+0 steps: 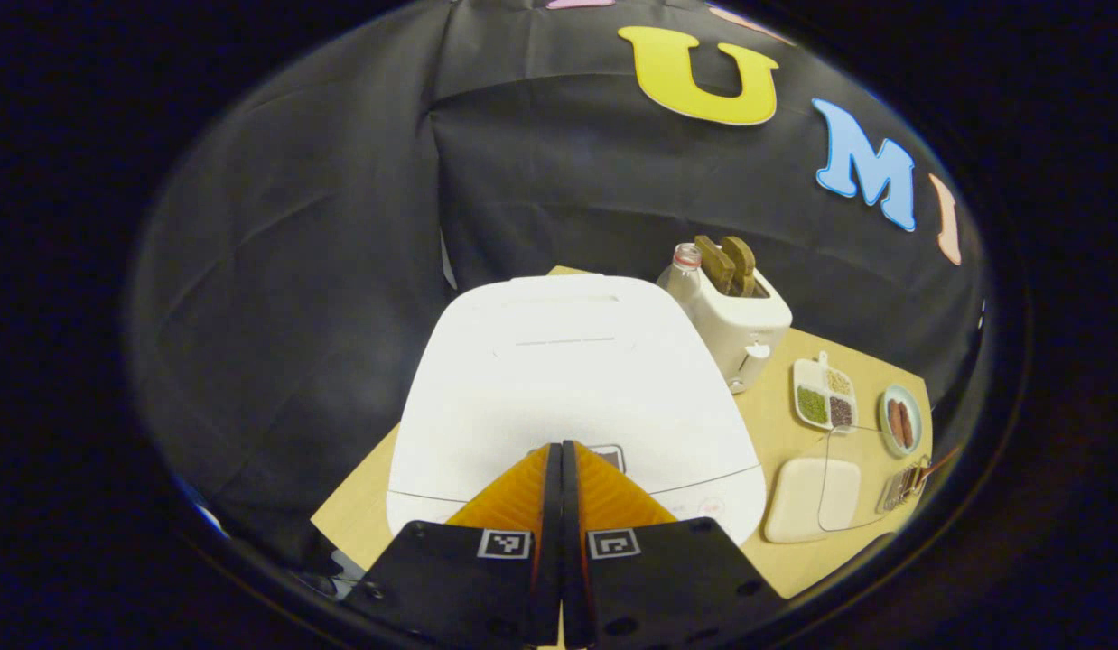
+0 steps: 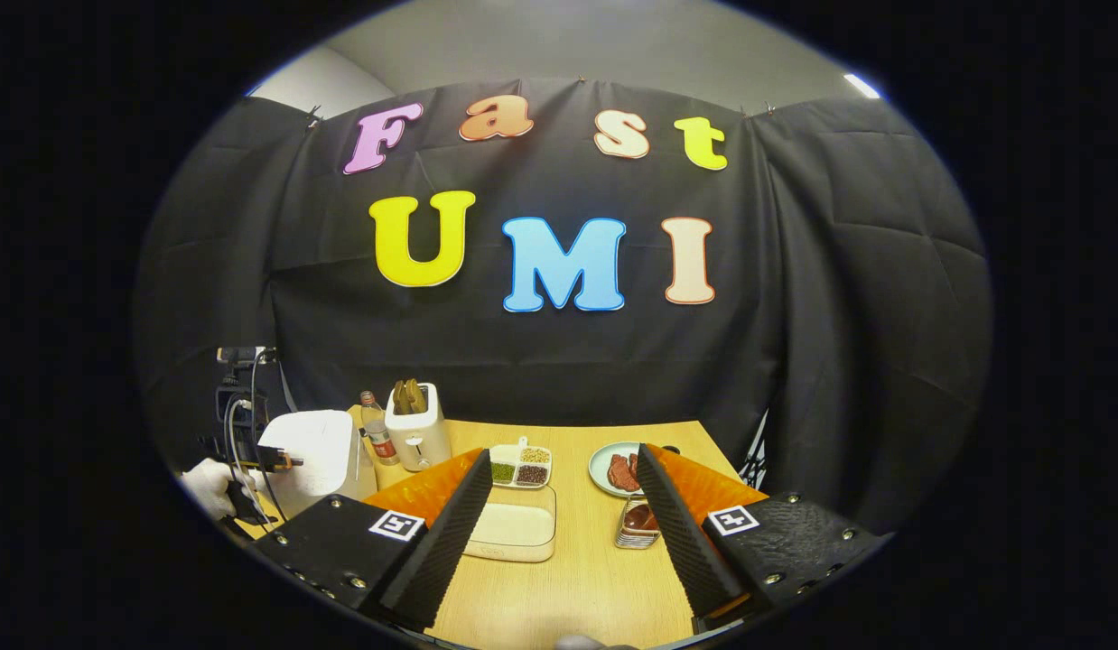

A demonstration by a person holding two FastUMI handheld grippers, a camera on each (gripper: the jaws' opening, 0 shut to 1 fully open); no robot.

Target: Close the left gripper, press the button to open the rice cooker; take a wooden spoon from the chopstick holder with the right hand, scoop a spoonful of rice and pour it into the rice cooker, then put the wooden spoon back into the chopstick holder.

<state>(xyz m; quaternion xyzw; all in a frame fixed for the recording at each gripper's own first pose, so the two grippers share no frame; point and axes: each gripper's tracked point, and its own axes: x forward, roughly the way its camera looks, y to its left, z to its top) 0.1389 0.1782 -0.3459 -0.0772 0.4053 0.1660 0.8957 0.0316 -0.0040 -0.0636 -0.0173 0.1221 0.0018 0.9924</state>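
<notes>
Over the cooker (image 1: 572,379) lid, left tool (image 1: 560,447) is pinched shut, tips at the button (image 1: 608,456); a push down looks next. Right tool (image 2: 559,506) hangs wide, empty.

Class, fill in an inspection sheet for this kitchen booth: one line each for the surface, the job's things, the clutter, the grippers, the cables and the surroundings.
Surface: light wooden table, bare at its near edge.
Job's things: white rice cooker, lid down; its button lies at the left gripper's tips. No wooden spoon or chopstick holder made out.
Clutter: toaster holding toast, bottle, divided dish of grains, plate of meat, cream lidded box, small glass container.
Grippers: left gripper shut, over the cooker's front; right gripper open, empty.
Cables: thin cord across the cream box.
Surroundings: black cloth wall.
</notes>
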